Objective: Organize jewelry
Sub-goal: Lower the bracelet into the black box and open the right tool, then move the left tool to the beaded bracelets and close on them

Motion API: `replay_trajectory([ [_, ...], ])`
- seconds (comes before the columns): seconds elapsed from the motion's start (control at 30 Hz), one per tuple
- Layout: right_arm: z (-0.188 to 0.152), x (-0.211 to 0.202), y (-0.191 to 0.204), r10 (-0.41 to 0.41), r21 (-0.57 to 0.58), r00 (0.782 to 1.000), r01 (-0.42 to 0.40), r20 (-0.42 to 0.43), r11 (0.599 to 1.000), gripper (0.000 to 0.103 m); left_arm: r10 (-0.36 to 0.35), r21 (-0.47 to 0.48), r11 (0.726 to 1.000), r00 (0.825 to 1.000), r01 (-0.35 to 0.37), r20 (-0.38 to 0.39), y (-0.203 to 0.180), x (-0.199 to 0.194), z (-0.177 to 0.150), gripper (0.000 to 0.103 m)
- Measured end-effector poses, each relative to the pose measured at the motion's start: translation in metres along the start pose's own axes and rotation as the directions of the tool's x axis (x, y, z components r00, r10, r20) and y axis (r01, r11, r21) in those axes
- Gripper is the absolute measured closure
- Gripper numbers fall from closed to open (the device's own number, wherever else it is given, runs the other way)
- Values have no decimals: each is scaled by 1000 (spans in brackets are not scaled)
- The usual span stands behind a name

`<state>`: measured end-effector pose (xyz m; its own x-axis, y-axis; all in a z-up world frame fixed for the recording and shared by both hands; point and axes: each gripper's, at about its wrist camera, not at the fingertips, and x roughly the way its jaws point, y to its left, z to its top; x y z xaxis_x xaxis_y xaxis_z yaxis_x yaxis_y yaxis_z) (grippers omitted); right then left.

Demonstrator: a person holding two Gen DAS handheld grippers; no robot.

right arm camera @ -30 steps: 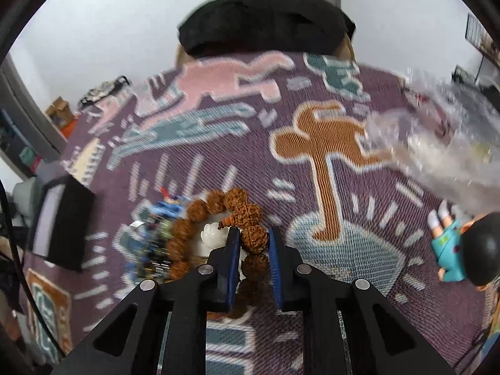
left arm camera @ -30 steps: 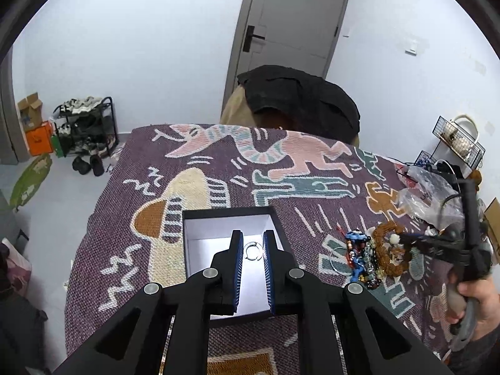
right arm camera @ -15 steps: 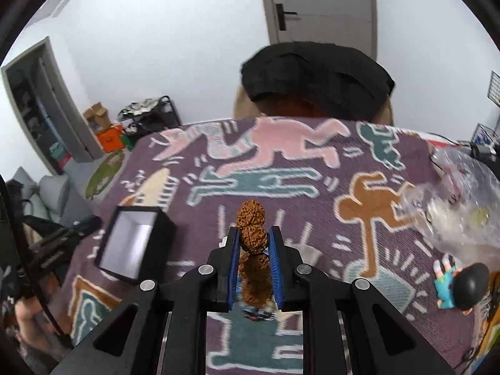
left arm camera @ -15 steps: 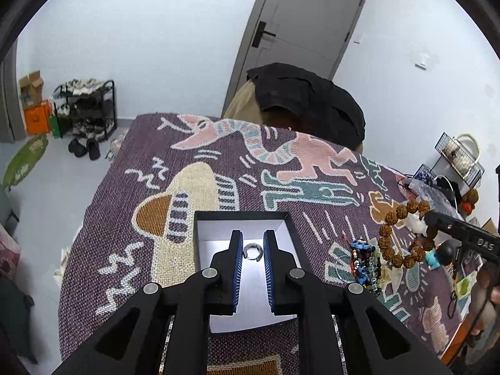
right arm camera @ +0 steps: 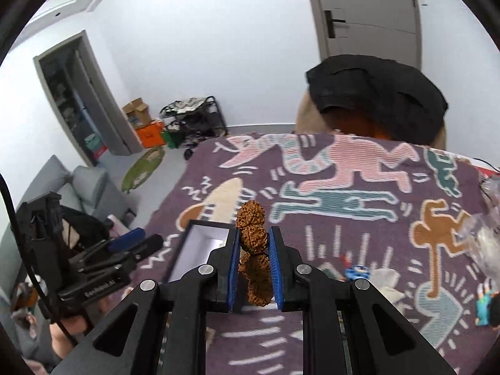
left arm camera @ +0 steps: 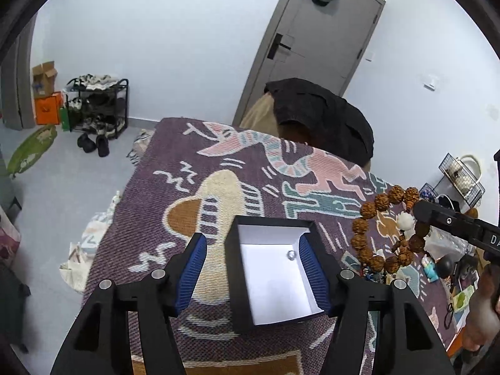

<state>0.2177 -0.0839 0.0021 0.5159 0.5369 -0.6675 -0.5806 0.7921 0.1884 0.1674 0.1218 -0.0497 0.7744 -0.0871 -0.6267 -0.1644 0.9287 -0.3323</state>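
A black box (left arm camera: pixel 232 268) with a white lining sits on the patterned purple cloth (left arm camera: pixel 187 193). A small silver ring (left arm camera: pixel 291 254) lies loose on its floor. My left gripper (left arm camera: pixel 252 239) hovers over the box with its jaws opening wide. Its pads straddle the box and touch nothing. My right gripper (right arm camera: pixel 253 234) is shut on a bracelet of rough brown beads (right arm camera: pixel 251 215). The bracelet (left arm camera: pixel 362 240) hangs as a loop in the air, just right of the box (right arm camera: pixel 200 243), with a white bead on it.
A heap of other beaded jewelry (right arm camera: pixel 356 272) lies on the cloth right of the box, near a clear plastic bag (right arm camera: pixel 481 240) and a small toy figure (right arm camera: pixel 484 306). A chair draped in a black garment (left arm camera: pixel 318 115) stands behind the table's far edge.
The left jaws have spread wide, and the ring they held now lies in the box. The right gripper has lifted the brown bracelet off the heap and carried it left towards the box.
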Motion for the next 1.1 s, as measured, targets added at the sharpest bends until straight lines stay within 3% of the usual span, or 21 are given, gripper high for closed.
replay_trajectory([
  [0.33,1,45,38,133,16,989,-132,-71,991,84,22,-33,999,1000,-22,13,20,-7,-3,39],
  [0.37,0,52,39,129,20,988,-128,-87,992,80,22,-32,999,1000,-21,17,20,-9,-3,35],
  [0.47,-7,58,37,102,31,991,-100,-81,994,48,31,-14,999,998,-30,47,17,-14,-4,16],
  [0.5,-11,56,35,91,32,994,-89,-63,996,41,34,-9,999,998,-34,57,15,-15,-5,13],
  [0.57,-19,51,29,88,47,995,-86,-46,995,40,40,-2,999,996,-40,79,11,-18,-5,7],
  [0.73,-36,30,6,60,110,998,-59,-9,992,39,28,2,1000,995,-29,94,0,-22,-3,7],
  [0.9,-52,-3,-17,24,169,998,-35,66,985,21,8,47,999,994,-14,110,-21,-28,-5,6],
  [1.1,-71,-30,-45,-4,232,994,-22,108,972,18,-23,113,994,994,11,107,-52,-32,-11,6],
])
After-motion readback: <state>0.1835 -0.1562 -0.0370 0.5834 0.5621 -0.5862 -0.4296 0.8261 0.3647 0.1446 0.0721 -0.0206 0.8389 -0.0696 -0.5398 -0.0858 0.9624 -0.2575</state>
